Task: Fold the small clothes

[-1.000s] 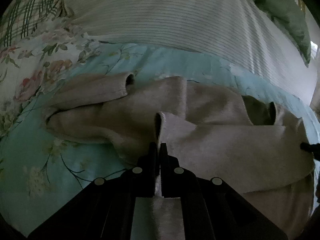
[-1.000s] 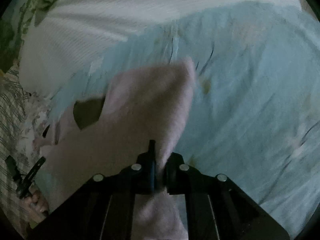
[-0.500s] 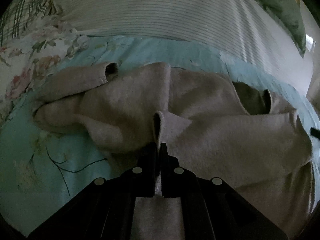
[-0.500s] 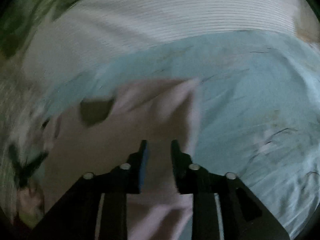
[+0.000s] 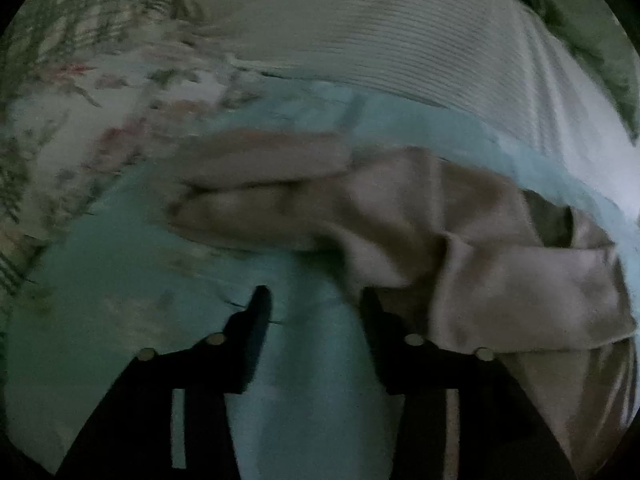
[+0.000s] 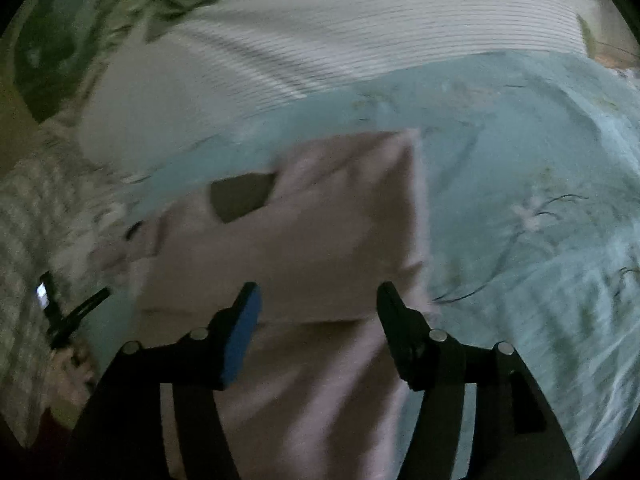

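1. One small garment, a pale beige fleecy top, lies on the bed; both views show it, and it is the only piece of clothing to fold that is in sight.
2. The bed is covered by one light turquoise sheet printed with thin dark twigs and pale blossoms.
3. In the left wrist view the garment has one sleeve stretched out to the left, doubled on itself, and a flap folded across its body on the right.
4. One dark neck opening shows in the right wrist view, near the garment's far edge.
5. The left gripper has its two fingers apart; they have just been opening, with only bare sheet between them. Its right finger sits at the garment's edge.
6. The right gripper also has its two fingers apart, just having opened, above the garment without pinching it. One blue pad shows on its left finger.
7. Beyond the garment lies one white ribbed pillow, with one green cushion behind it.
8. One floral fabric lies at the left.
9. Both views are dim and blurred.
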Demonstrator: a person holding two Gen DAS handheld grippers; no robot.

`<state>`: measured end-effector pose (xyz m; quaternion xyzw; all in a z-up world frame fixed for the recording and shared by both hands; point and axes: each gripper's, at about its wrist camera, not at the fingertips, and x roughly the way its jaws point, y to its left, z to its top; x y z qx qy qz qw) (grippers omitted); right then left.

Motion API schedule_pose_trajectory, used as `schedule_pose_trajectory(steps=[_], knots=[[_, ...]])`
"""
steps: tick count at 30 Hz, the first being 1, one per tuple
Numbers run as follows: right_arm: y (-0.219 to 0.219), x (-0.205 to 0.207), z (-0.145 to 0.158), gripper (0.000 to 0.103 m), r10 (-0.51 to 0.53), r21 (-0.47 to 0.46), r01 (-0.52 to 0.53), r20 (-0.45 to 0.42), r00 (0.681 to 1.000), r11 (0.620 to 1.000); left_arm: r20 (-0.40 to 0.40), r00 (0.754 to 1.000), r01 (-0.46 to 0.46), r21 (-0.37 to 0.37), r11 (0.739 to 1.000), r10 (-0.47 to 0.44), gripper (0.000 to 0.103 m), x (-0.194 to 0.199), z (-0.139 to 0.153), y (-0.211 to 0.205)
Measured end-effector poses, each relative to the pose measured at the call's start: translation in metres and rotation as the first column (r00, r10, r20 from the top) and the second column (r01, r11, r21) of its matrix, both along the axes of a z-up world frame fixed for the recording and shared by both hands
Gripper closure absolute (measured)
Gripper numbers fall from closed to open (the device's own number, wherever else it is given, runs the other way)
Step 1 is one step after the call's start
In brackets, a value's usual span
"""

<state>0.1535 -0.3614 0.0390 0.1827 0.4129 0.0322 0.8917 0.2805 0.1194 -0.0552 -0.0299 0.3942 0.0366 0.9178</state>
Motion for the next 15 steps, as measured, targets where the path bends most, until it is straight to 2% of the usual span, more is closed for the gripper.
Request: schedule_pose_trajectory(steps=[5,9,13,15], knots=[[0.037,-0.001,-0.009,0.036,0.074,0.061,-0.073,-0.022,0.997,0.995,0.005,0.997,-0.081,0.078,0.994,0.081,0.024,0.024,0.007,0.030],[0.061,-0.005,-0.021,0.036,0.111,0.091,-0.106,-0.049,0.993,0.990,-0.023,0.999,-0.042,0.178,0.983,0.046,0.021,0.057,0.006,0.031],[0.076,0.002,-0.032,0.036,0.137,0.103,-0.129,-0.078,0.987,0.986,-0.067,0.998,0.034,0.338,0.940,-0.012,0.021,0.091,-0.006,0.020],[0.081,0.001,-0.033,0.035,0.146,0.107,-0.137,-0.086,0.985,0.985,-0.096,0.994,0.078,0.389,0.918,-0.044,0.021,0.101,-0.014,0.014]])
